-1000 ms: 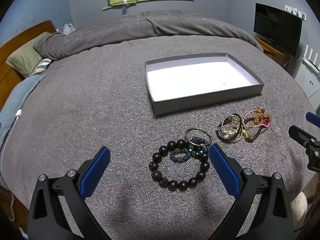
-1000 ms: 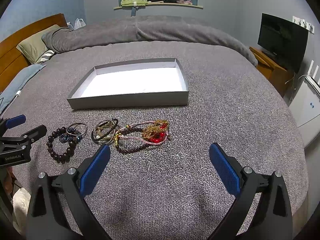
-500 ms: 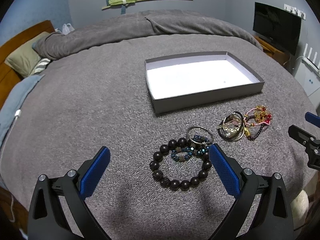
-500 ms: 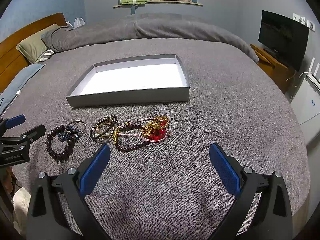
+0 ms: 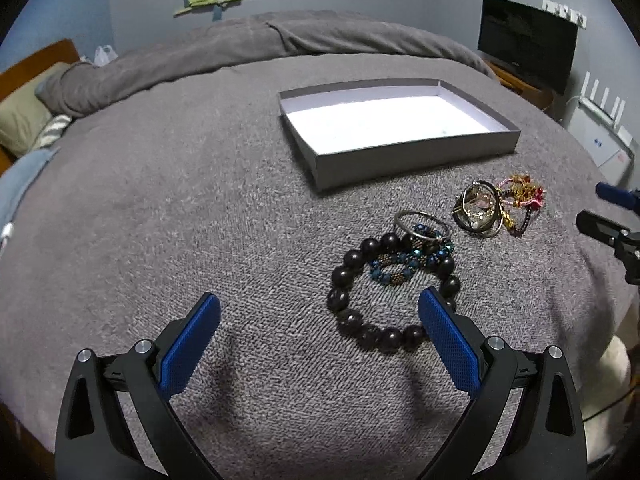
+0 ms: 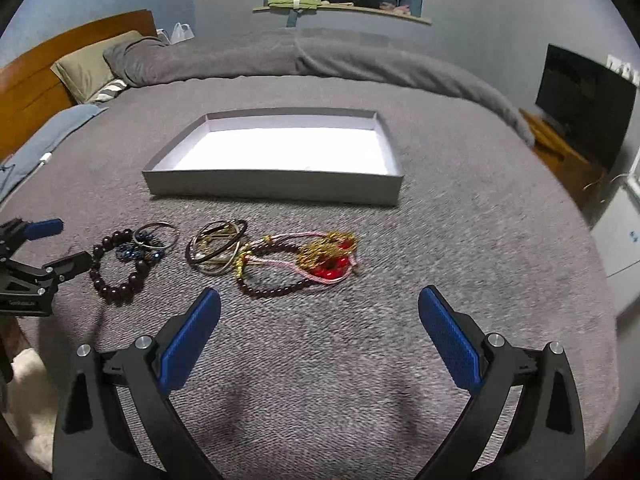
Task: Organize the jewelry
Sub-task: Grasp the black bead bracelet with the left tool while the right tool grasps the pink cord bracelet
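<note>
Dark bead bracelet (image 5: 390, 292) beside left claw (image 5: 319, 334)

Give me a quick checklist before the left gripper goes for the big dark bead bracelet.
1. Left gripper open: ok, jaws wide apart, nothing held.
2. Bead bracelet between the jaws: not ok, it lies off to the right, the right finger over its rim.
3. Bracelet free of other pieces: not ok, the blue beaded piece and a silver bangle lie across its far side.
4. Box ready: ok, open and empty on the blanket.
5. Right gripper out of the way: ok, open, near the red and gold pile.
</note>
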`<state>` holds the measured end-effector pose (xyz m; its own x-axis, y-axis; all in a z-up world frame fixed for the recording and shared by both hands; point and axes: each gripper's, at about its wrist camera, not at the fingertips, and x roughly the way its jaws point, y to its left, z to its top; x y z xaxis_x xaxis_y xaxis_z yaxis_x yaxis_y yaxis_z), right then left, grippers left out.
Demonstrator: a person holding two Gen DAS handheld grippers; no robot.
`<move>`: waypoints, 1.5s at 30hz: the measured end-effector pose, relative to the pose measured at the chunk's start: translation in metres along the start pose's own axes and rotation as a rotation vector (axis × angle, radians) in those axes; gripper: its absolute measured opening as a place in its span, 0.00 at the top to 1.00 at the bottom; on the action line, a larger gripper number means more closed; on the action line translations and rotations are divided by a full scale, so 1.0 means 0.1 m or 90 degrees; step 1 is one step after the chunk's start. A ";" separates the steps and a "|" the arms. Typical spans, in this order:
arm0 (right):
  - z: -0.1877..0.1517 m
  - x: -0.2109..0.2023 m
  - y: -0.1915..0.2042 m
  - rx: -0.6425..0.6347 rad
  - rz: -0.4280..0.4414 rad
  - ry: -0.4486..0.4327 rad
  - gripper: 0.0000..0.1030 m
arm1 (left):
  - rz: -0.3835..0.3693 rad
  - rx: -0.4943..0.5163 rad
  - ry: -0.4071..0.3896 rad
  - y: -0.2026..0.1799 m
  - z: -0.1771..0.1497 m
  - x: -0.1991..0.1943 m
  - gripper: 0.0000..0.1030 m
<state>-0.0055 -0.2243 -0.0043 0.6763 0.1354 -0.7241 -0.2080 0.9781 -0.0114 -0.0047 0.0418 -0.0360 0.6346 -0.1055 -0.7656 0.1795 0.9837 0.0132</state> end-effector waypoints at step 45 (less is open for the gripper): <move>0.09 0.52 0.26 -0.079 0.020 0.027 0.67 | -0.072 0.061 0.024 -0.15 -0.07 0.27 0.59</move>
<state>0.0305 -0.1900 -0.0357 0.6381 0.1569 -0.7538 -0.3162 0.9461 -0.0707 0.0045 0.0252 -0.0609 0.5783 -0.2073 -0.7891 0.3199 0.9473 -0.0145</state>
